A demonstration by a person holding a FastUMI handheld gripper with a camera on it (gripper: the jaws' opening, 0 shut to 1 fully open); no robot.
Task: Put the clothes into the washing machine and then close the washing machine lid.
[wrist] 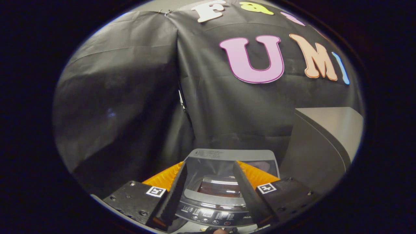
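fingers point(209, 169) spread (holding nothing) | washing machine point(211, 208) below, lid point(227, 162) raised

No word or number can be made out. Two square black-and-white coded markers are carried on the gripper point(209, 165), one at the base of each finger point(155, 191) point(266, 188); the fingers are held apart over the washing machine point(195, 198). Fine print is seen beside the buttons of the control panel point(208, 214) at the machine's front, and on a sticker point(208, 153) on its raised lid point(256, 155), but is too small to be read.
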